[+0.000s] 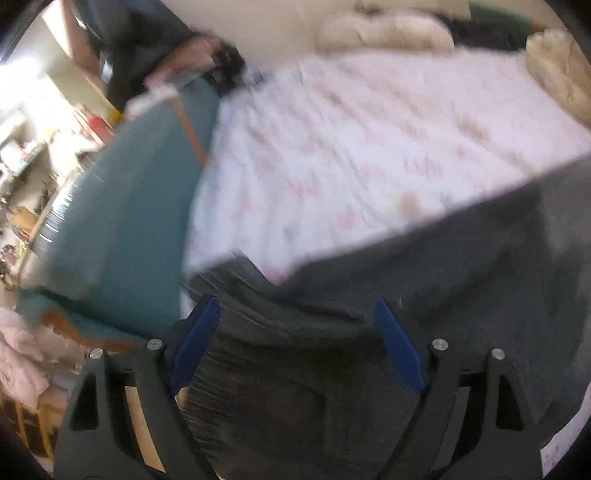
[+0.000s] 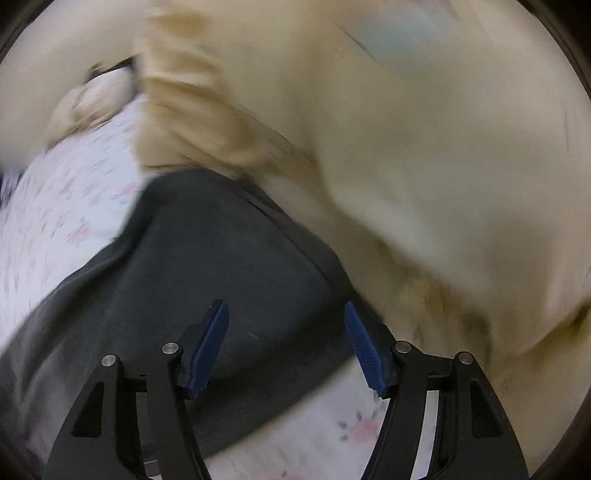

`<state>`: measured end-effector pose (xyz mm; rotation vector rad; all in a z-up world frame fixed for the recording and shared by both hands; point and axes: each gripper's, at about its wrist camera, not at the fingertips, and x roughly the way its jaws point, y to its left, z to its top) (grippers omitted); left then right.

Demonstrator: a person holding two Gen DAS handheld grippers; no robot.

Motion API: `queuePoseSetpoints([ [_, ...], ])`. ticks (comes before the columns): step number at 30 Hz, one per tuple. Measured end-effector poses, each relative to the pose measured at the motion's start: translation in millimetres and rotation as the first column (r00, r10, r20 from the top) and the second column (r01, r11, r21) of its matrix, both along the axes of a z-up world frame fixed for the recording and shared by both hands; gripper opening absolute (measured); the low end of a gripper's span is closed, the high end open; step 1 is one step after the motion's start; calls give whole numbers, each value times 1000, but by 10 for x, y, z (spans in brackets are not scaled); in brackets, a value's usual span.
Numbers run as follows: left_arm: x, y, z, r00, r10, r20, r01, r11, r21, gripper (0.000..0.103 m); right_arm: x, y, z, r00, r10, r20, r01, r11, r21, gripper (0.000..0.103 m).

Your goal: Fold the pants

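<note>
The dark grey pants (image 1: 424,295) lie spread on a white floral bedsheet (image 1: 351,147). In the left wrist view my left gripper (image 1: 295,306) is open, its blue pads wide apart over one end of the pants. In the right wrist view the pants (image 2: 207,266) fill the lower middle, and my right gripper (image 2: 286,310) is open just above the cloth near its edge. Neither gripper holds anything. Both views are blurred by motion.
A cream fluffy blanket (image 2: 424,166) lies right beside the pants on the right. A teal bed frame (image 1: 122,221) runs along the left edge, with a cluttered room beyond. Cream pillows (image 1: 388,29) lie at the bed's far end. A person (image 1: 147,48) stands at the far left.
</note>
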<state>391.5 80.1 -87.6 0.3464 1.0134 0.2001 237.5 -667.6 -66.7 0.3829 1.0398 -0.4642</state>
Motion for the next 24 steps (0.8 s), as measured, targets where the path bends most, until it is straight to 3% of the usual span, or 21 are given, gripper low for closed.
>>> queuePoseSetpoints([
  [4,289,289,-525,975,146,-166,-153,988,-26,84,-18,-68,-208,999,-40,-1,40,998,53,67],
  [5,311,350,-563,971,161,-177,-173,984,-52,84,-13,-94,-256,999,-54,8,53,994,95,67],
  [7,300,286,-552,975,143,-168,-147,989,-12,83,18,-169,-409,998,-67,15,62,969,239,64],
  [9,226,183,-474,980,126,-157,-126,992,11,82,42,-128,-367,999,-42,16,38,982,184,29],
  [11,158,171,-405,980,120,-161,-125,992,-21,82,65,-82,-289,1000,-19,19,16,990,138,1],
  [16,141,220,-594,967,105,-233,-98,994,43,84,-27,-27,36,999,35,9,-35,998,52,0],
  [19,146,216,-601,969,96,-226,-88,995,44,84,-202,-113,249,997,11,71,-15,998,63,0],
  [21,151,207,-601,969,107,-222,-101,994,38,84,-271,-143,200,1000,5,17,-5,999,42,0],
  [24,136,188,-588,970,98,-221,-89,995,51,84,-257,-162,-116,994,-21,-103,21,1000,-3,0],
])
